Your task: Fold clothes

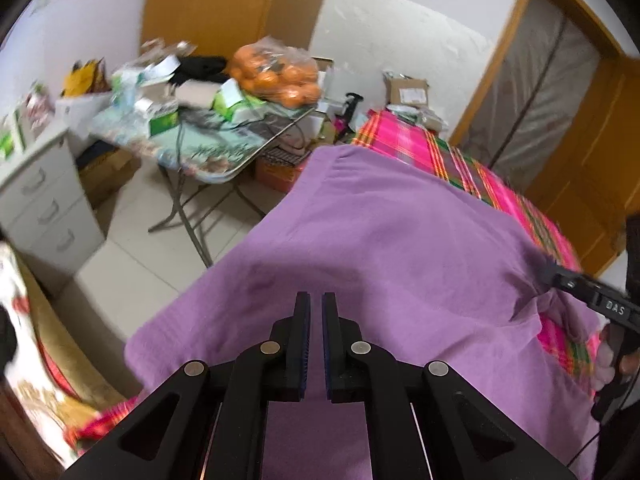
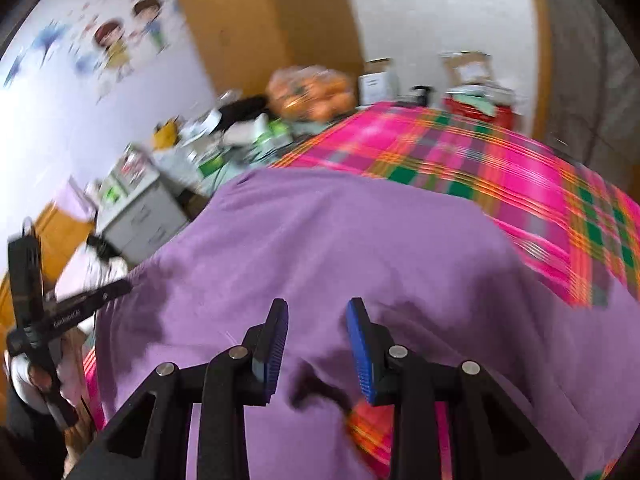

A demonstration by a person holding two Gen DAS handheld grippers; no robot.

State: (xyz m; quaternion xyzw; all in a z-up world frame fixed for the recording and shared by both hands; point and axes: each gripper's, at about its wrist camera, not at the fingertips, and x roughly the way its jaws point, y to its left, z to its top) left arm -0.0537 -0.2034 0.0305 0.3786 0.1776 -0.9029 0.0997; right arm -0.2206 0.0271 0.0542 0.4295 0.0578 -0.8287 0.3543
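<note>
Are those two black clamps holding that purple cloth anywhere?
Left hand-held gripper: nearly closed, grip uncertain. Right hand-held gripper: open above the purple garment, holding nothing.

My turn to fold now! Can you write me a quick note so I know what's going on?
Left gripper: jaws nearly shut, nothing visibly pinched; it hangs over the near edge of the purple garment.
Right gripper: open, empty, above the garment's near hem.
The garment lies spread on the pink plaid bedspread.
Done: laid out, roughly flat.
Left: grab edges and make every fold.
</note>
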